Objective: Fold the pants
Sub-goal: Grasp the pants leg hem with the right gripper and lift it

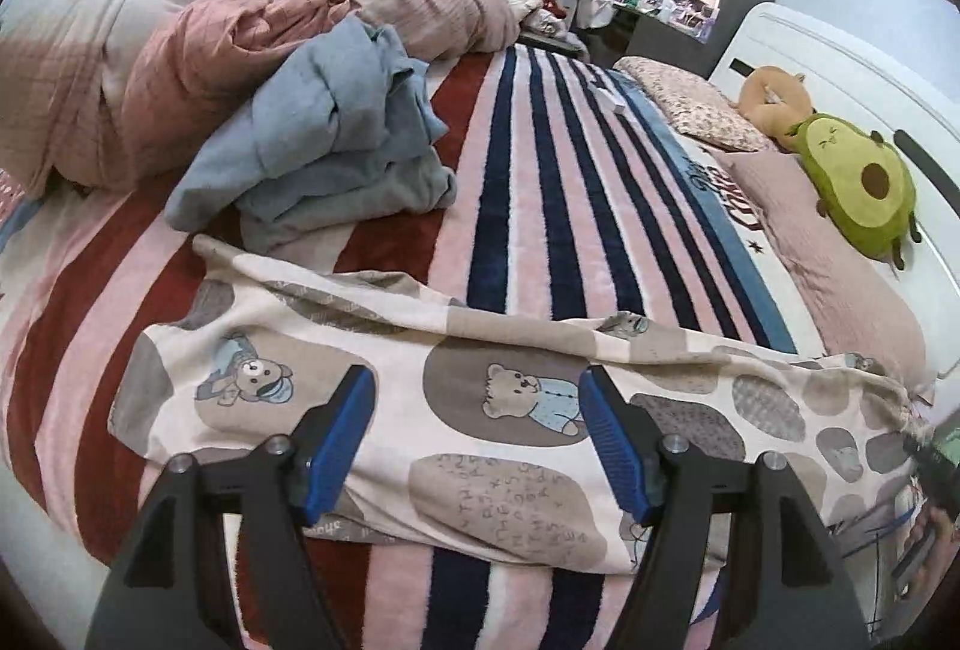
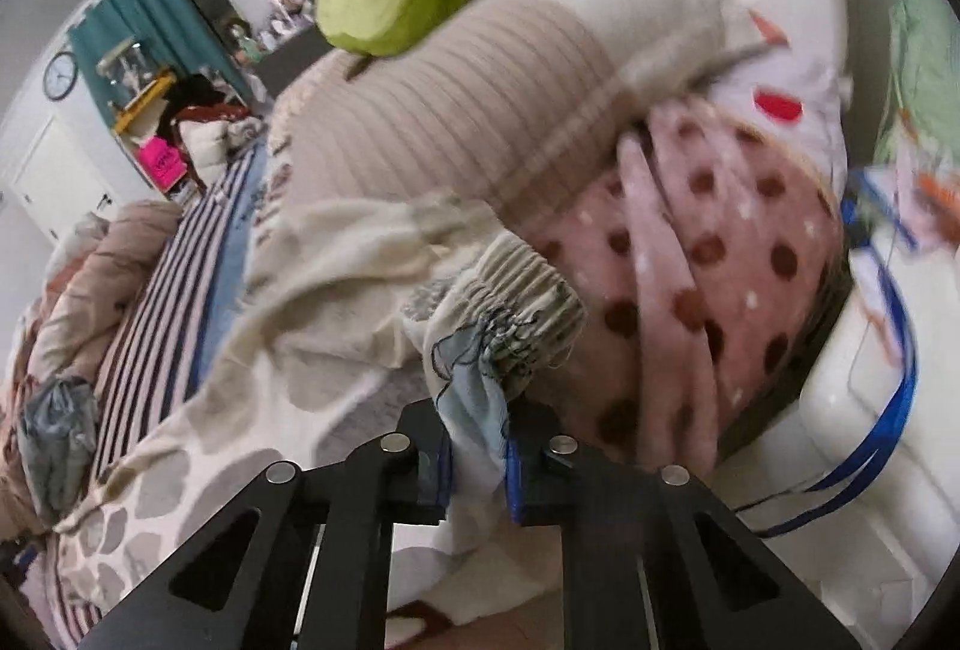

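The pants [image 1: 420, 410] are cream with grey patches and teddy-bear prints. They lie stretched across the striped blanket [image 1: 540, 206] on the bed. My left gripper [image 1: 477, 398] is open, its blue pads [image 1: 345, 434] hovering just above the pants' near part and holding nothing. My right gripper [image 2: 477, 461] is shut on the pants [image 2: 336, 284] near the gathered elastic waistband [image 2: 516, 290], lifting that end off the bed beside the pillows.
A crumpled blue-grey garment [image 1: 336, 134] and a pink duvet [image 1: 198, 50] lie on the far left of the bed. An avocado plush [image 1: 852, 182] and pillows [image 2: 474, 110] sit by the white headboard. A pink dotted blanket [image 2: 720, 260] lies right of the waistband. Shelves stand behind.
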The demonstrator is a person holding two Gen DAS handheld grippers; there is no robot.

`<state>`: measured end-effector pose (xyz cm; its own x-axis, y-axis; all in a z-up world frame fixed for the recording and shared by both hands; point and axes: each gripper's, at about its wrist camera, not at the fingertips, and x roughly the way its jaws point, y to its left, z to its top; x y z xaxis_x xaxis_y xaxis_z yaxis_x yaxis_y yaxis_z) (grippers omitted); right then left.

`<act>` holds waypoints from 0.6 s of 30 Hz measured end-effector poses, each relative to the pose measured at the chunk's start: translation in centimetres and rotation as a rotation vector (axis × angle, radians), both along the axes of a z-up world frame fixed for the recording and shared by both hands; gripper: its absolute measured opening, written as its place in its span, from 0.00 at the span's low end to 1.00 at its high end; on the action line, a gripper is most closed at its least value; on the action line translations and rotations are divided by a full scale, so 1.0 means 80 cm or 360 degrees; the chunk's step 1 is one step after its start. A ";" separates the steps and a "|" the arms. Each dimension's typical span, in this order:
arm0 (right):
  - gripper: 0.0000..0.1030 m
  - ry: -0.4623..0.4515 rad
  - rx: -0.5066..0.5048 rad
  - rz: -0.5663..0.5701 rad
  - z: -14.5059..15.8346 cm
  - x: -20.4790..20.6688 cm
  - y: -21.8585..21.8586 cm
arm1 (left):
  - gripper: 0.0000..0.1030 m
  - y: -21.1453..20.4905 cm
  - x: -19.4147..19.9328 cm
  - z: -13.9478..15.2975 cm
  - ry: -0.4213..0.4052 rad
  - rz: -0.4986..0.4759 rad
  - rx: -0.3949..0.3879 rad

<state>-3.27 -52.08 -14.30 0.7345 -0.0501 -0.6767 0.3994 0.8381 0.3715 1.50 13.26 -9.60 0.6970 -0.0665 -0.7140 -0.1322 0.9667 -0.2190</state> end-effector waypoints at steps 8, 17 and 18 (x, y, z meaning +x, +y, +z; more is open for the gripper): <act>0.06 -0.0207 -0.0184 0.0277 0.111 0.037 0.096 | 0.65 0.028 -0.024 0.005 -0.0069 -0.0057 -0.0019; 0.06 -0.0328 -0.0270 0.0851 0.158 0.120 0.310 | 0.65 0.070 -0.063 -0.001 -0.0110 -0.0033 -0.0013; 0.06 -0.0297 -0.0281 0.0949 0.147 0.129 0.342 | 0.65 0.073 -0.065 -0.003 -0.0106 -0.0029 -0.0020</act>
<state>7.09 -24.70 -2.52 0.7751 0.3040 -0.5538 -0.2114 0.9509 0.2261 -3.66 19.07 -9.80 0.7415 -0.0881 -0.6652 -0.0993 0.9660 -0.2386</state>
